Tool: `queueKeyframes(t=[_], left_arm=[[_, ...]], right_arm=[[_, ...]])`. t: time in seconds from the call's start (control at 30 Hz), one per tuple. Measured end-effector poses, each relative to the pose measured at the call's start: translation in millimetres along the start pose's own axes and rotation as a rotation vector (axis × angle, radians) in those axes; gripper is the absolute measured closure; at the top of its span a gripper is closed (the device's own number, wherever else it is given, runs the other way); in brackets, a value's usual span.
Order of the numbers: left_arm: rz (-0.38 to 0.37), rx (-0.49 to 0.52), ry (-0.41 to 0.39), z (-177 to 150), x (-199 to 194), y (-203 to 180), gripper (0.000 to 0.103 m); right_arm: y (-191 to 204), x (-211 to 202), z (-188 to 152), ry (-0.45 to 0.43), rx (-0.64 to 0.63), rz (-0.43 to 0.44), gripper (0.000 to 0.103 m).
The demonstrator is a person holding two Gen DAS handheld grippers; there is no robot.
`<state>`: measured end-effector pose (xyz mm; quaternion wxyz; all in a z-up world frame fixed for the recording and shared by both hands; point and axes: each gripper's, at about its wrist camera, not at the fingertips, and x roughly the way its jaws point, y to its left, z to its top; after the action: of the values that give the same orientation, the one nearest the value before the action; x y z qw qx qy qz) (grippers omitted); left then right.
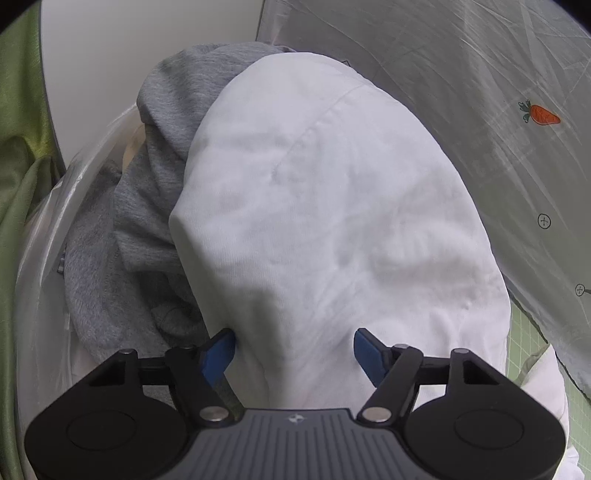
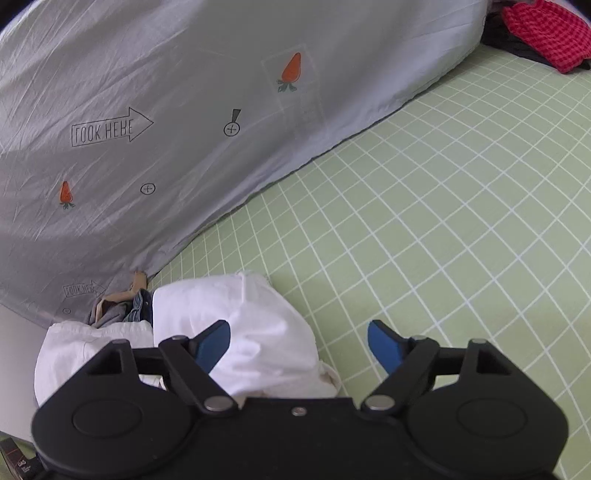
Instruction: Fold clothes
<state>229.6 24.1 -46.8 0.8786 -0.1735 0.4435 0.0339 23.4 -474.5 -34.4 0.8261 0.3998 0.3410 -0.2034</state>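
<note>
A white garment (image 1: 325, 206) lies bunched on top of a pile in the left wrist view, with a grey garment (image 1: 147, 206) under it at the left. My left gripper (image 1: 293, 350) is open, its blue pads either side of the white cloth's near edge, gripping nothing. In the right wrist view the white garment (image 2: 251, 332) lies at the near left on the green checked sheet (image 2: 443, 221). My right gripper (image 2: 299, 345) is open and empty, its left pad over the cloth's edge.
A grey quilt with carrot prints (image 2: 166, 110) lies along the left and back. A clear plastic bag or bin rim (image 1: 48, 229) holds the pile. Red checked cloth (image 2: 546, 33) lies at the far right. Denim and tan clothes (image 2: 129, 310) are tucked by the quilt.
</note>
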Motion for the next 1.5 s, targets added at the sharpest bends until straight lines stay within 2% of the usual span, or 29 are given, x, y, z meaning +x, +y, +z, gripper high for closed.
queueKeyframes(t=[0.07,0.1,0.17,0.23,0.33,0.37,0.4,0.47,0.5,0.53,0.63,0.73,0.87,1.0,1.07,1.33,1.4,1.5], left_arm=[[-0.011,0.002,0.009,3,1,3,0.049],[-0.016,0.005,0.011,4,0,5,0.052],[-0.034,-0.023,0.008,5,-3,11,0.071],[-0.040,-0.042,0.005,5,-9,13,0.077],[-0.047,-0.057,-0.002,5,-18,14,0.087],[-0.048,-0.057,-0.003,4,-22,14,0.090],[-0.049,-0.057,-0.004,4,-25,14,0.091],[-0.056,-0.049,-0.010,3,-36,11,0.092],[-0.061,-0.046,-0.013,3,-41,10,0.092],[-0.075,-0.054,-0.021,2,-47,10,0.093],[-0.111,-0.040,-0.064,5,-67,-4,0.094],[-0.173,0.045,-0.137,6,-90,-36,0.094],[-0.255,0.110,-0.134,-11,-100,-72,0.094],[-0.337,0.174,-0.129,-28,-111,-107,0.094],[-0.364,0.174,-0.092,-45,-108,-117,0.094],[-0.272,0.112,0.085,-134,-103,-137,0.092],[-0.249,0.096,0.129,-157,-102,-142,0.091],[-0.214,0.073,0.195,-190,-100,-149,0.089]], right_arm=[[6,19,8,0.026,0.000,0.002,0.020],[9,32,9,0.052,0.015,0.032,0.017],[19,59,8,0.111,0.025,0.067,0.015],[31,87,5,0.172,0.017,0.079,0.014],[48,119,-2,0.241,-0.086,-0.018,0.014],[51,124,-4,0.245,-0.120,-0.033,0.024],[52,124,-5,0.227,-0.138,-0.018,0.049],[49,115,-5,0.187,-0.157,0.031,0.079],[48,109,-6,0.165,-0.171,0.052,0.089],[47,101,-7,0.133,-0.204,0.064,0.090],[40,79,-13,0.059,-0.258,0.081,0.092],[25,61,-11,0.023,-0.251,0.116,0.092],[4,40,-6,-0.038,-0.204,0.119,0.092],[-25,12,5,-0.126,-0.165,0.071,0.093],[-47,-3,15,-0.172,-0.145,0.037,0.093],[-154,-73,75,-0.313,-0.110,-0.119,0.093],[-181,-81,90,-0.299,-0.112,-0.167,0.092],[-221,-80,98,-0.220,-0.115,-0.241,0.090]])
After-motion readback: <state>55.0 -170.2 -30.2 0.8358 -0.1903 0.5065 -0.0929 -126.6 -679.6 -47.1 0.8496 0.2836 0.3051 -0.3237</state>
